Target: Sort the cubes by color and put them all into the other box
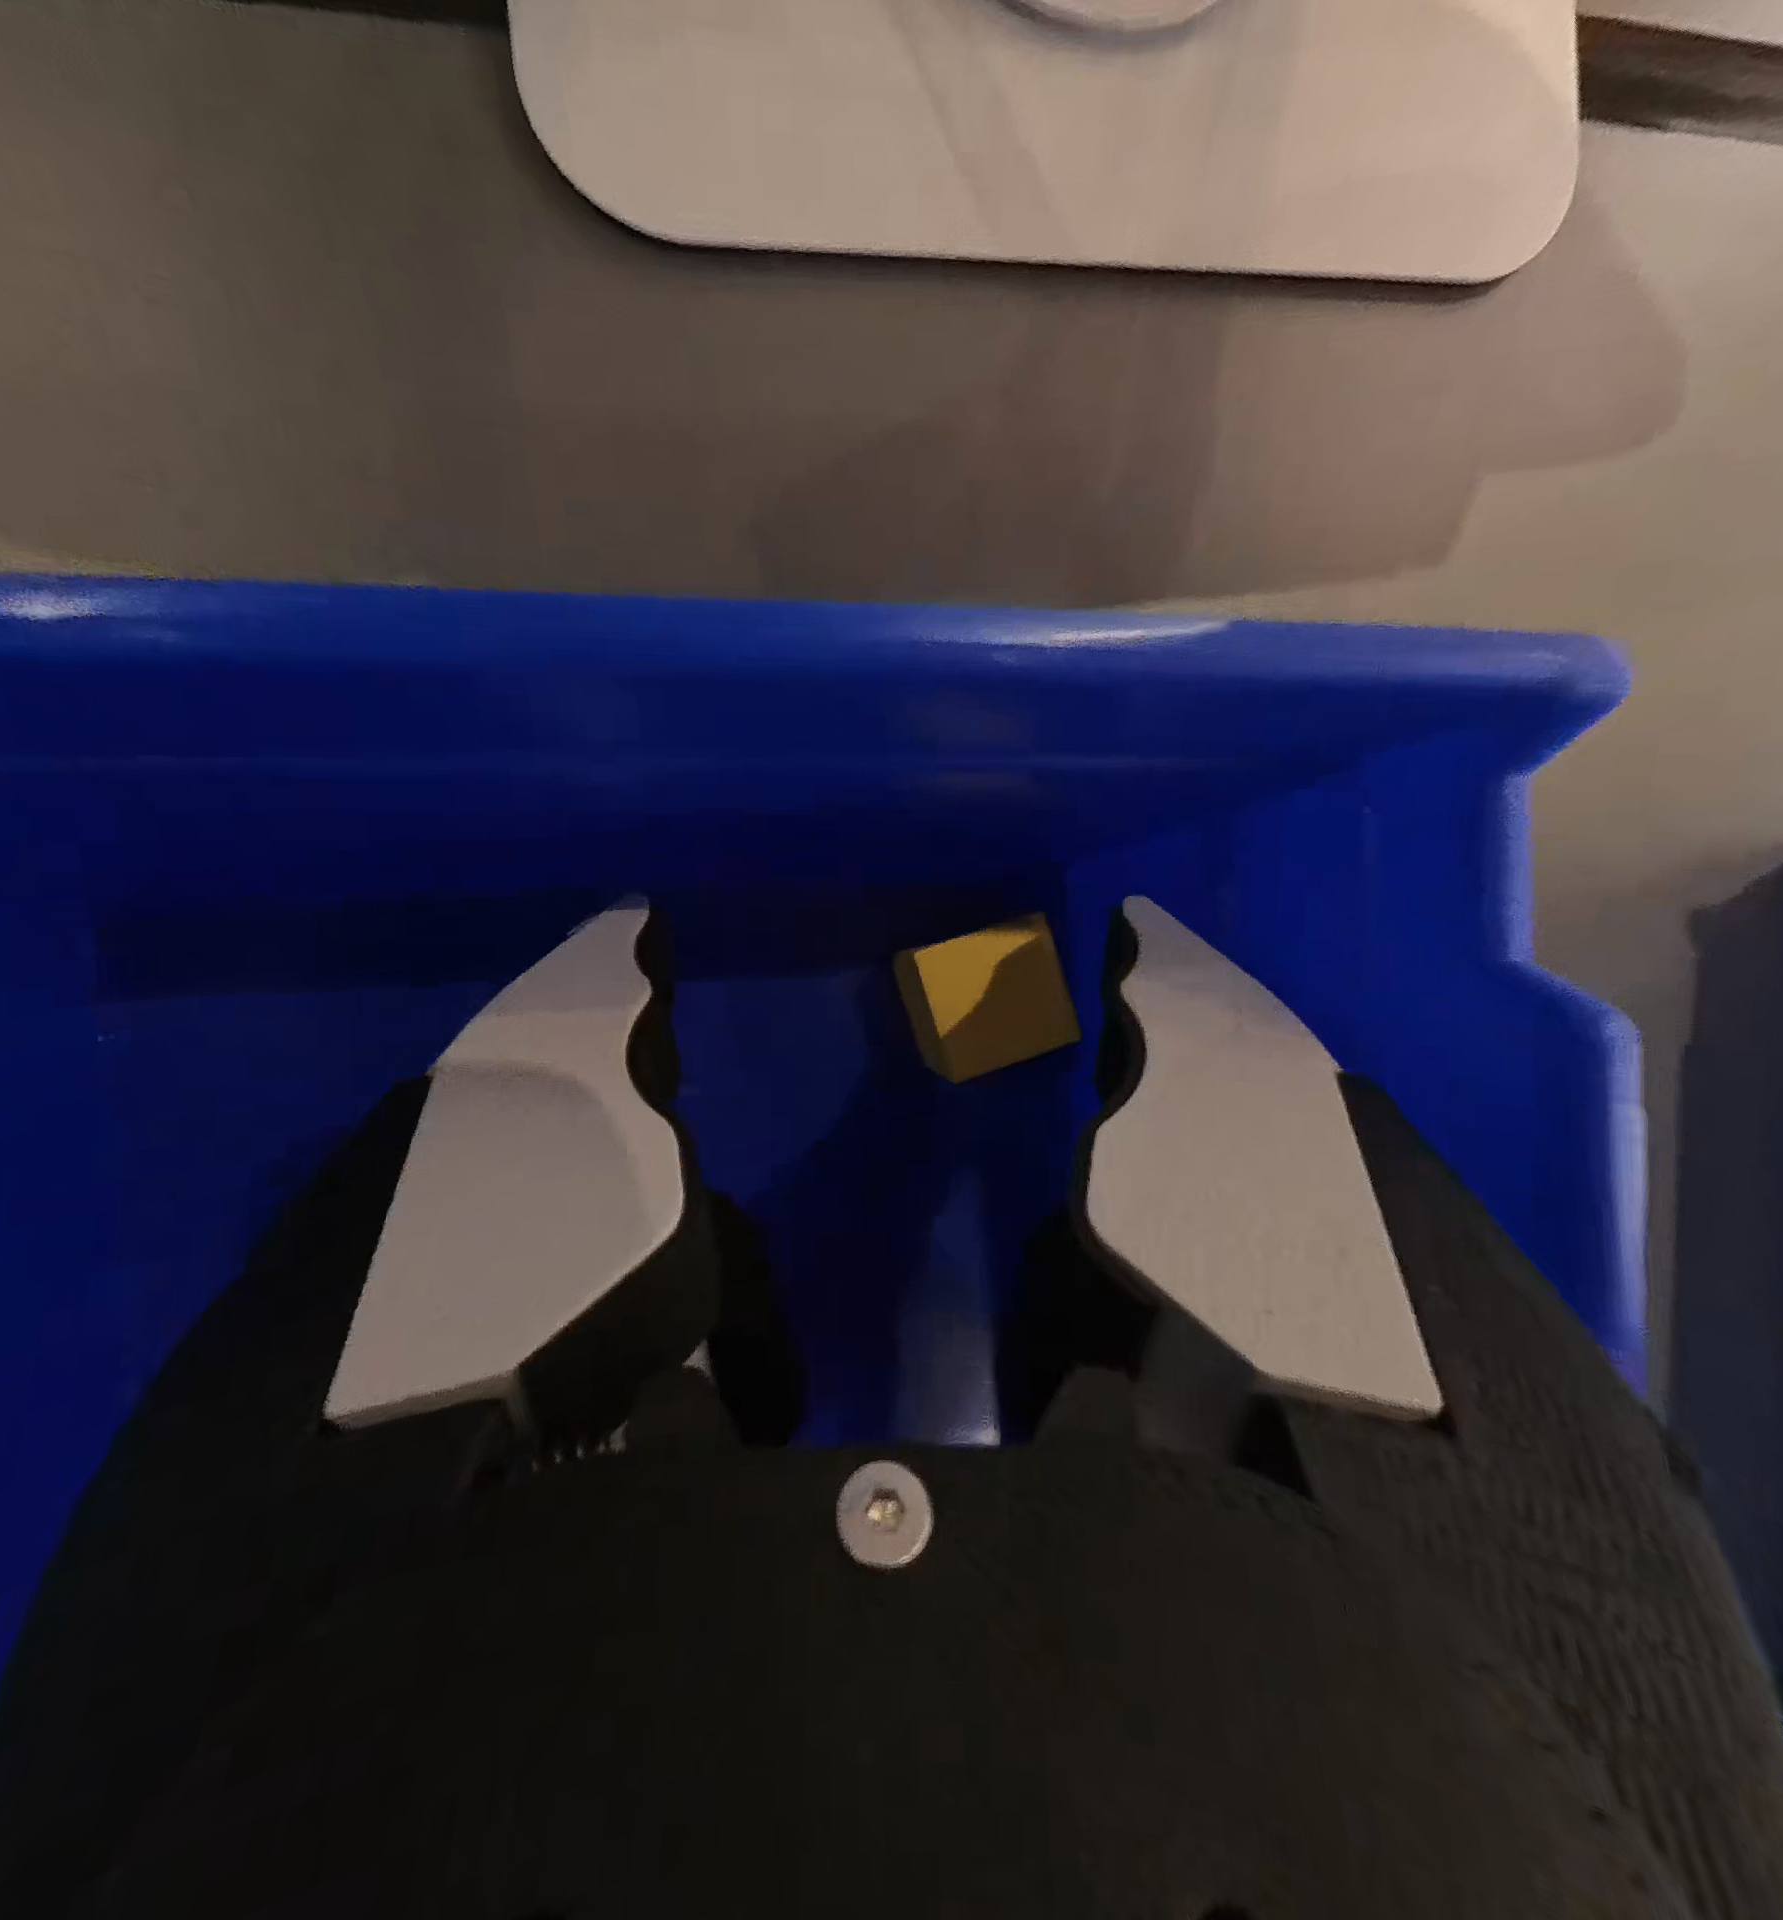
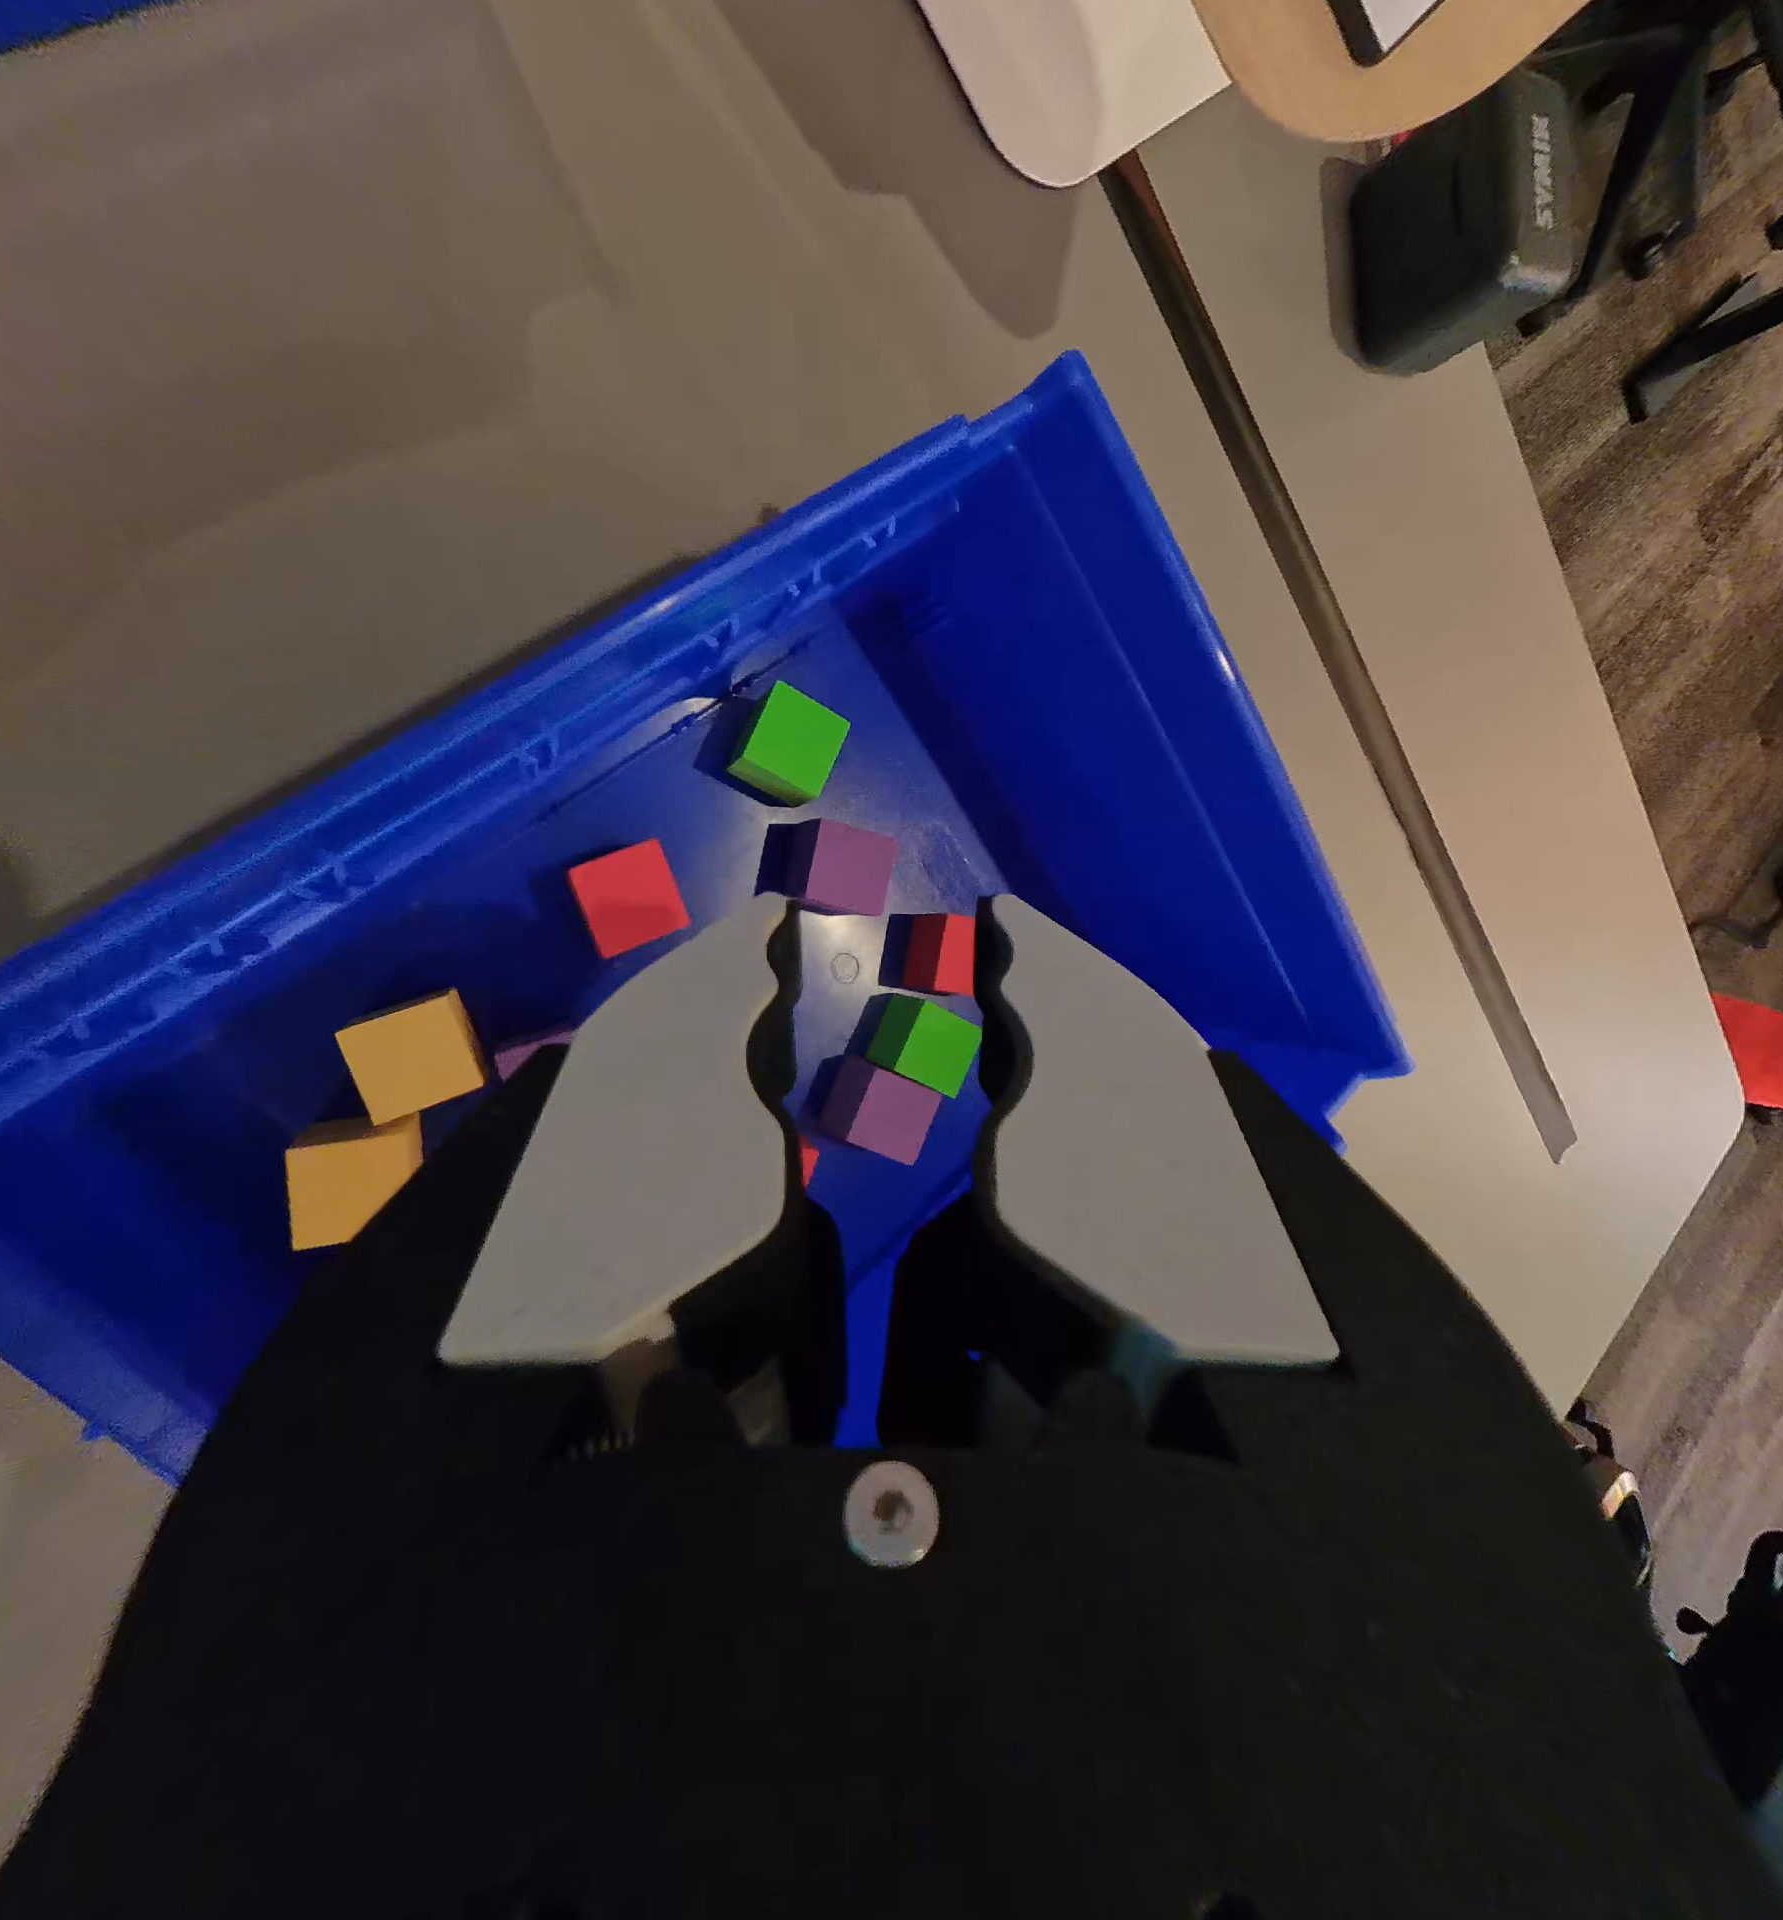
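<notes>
Black gripper body fills the bottom of the left wrist view, and the left gripper (image 1: 885,925) reaches into a blue bin (image 1: 762,717) with its grey fingers (image 1: 513,1195) spread apart and grasping nothing. One yellow cube (image 1: 986,997) lies on the bin floor between the tips, toward the finger at 3 o'clock, just beside it though contact cannot be told. Beyond the bin's far wall at 12 o'clock, a pale rounded plate (image 1: 1043,135) rests on the grey table (image 1: 243,364). Over on the right wrist view, the right gripper (image 2: 882,920) hangs over a second blue bin (image 2: 1126,665) full of cubes, fingers released and parted. Between them sit a red cube (image 2: 934,951), a green cube (image 2: 923,1044) and a purple cube (image 2: 882,1107), clustered toward the 3 o'clock finger; none is clamped. At 12 o'clock off the tips are another purple cube (image 2: 840,864) and another green cube (image 2: 791,743); a second red cube (image 2: 627,896) lies at 10 o'clock, and two orange cubes (image 2: 409,1055) at 9 o'clock.
</notes>
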Demonstrator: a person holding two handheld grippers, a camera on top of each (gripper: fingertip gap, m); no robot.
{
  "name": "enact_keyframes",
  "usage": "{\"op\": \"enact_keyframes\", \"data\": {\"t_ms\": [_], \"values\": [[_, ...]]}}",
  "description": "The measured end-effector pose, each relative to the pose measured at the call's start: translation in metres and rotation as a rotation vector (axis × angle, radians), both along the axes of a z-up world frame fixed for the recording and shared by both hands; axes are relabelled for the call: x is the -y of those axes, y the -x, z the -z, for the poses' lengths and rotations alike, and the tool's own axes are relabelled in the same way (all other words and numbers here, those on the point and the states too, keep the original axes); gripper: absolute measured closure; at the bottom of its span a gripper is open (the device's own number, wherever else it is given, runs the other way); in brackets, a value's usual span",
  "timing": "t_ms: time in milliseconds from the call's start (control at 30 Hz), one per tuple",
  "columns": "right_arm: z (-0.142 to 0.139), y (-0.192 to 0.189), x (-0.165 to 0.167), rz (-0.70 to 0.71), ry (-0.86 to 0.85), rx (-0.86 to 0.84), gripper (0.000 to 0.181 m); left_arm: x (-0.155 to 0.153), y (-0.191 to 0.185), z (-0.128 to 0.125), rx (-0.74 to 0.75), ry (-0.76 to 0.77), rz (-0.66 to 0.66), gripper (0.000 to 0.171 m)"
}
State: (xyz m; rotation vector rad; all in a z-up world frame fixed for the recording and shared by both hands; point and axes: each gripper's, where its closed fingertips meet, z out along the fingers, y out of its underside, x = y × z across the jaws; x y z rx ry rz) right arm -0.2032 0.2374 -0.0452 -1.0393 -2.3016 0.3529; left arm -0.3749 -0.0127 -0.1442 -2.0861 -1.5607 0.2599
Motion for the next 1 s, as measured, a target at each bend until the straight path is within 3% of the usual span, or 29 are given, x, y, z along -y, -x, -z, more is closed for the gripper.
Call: {"op": "enact_keyframes", "data": {"t_ms": [233,500,667,833,1000], "values": [[-0.003,-0.004,-0.001,-0.005,0.0,-0.019,0.15,0.002,-0.004,0.013,0.053,0.009,0.019,0.091],[-0.004,-0.009,-0.007,0.011,-0.014,-0.02,0.15,0.0,-0.011,0.009,0.114,-0.009,0.083,0.137],[-0.009,-0.01,-0.005,0.01,-0.018,-0.031,0.15,0.007,-0.019,0.008,0.228,-0.069,0.114,0.139],[-0.006,-0.013,-0.004,0.013,-0.016,-0.027,0.151,0.008,-0.025,-0.007,0.348,-0.278,0.123,0.141],[-0.014,-0.013,0.008,0.011,0.051,-0.07,0.151,0.003,-0.032,-0.05,0.318,-0.517,0.186,0.141]]}}
